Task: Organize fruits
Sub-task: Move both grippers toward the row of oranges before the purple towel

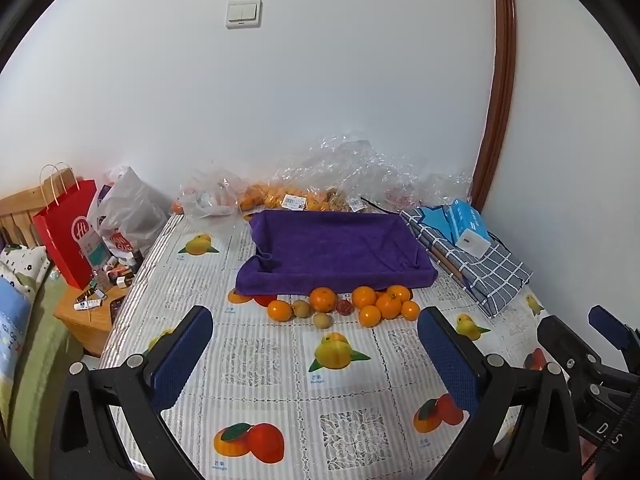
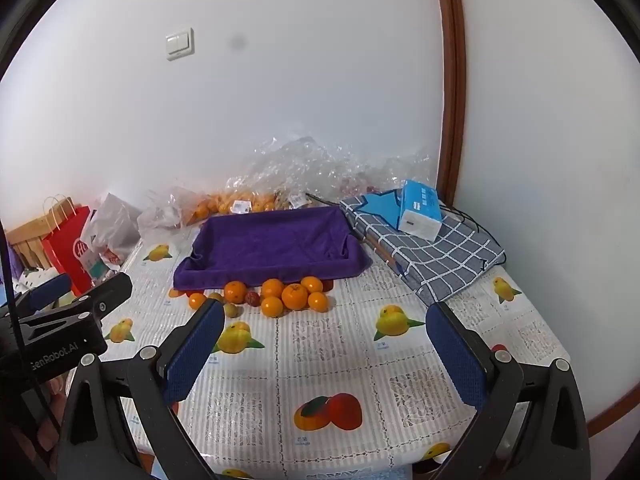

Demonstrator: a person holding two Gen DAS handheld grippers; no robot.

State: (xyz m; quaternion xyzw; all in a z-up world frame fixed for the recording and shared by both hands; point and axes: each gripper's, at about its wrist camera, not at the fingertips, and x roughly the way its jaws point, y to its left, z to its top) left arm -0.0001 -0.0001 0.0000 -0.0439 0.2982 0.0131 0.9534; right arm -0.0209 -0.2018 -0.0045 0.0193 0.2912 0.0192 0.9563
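Observation:
A cluster of loose fruit lies on the patterned tablecloth: several oranges, small yellow-green fruits and a small dark red fruit. Just behind them sits a tray lined with a purple towel, with nothing in it. My left gripper is open and empty, hovering above the table short of the fruit. My right gripper is open and empty, at the same distance, to the right of the left one.
Clear plastic bags with more oranges lie against the wall. A grey checked cloth bag with a blue tissue pack sits right of the tray. A red paper bag stands off the table's left edge.

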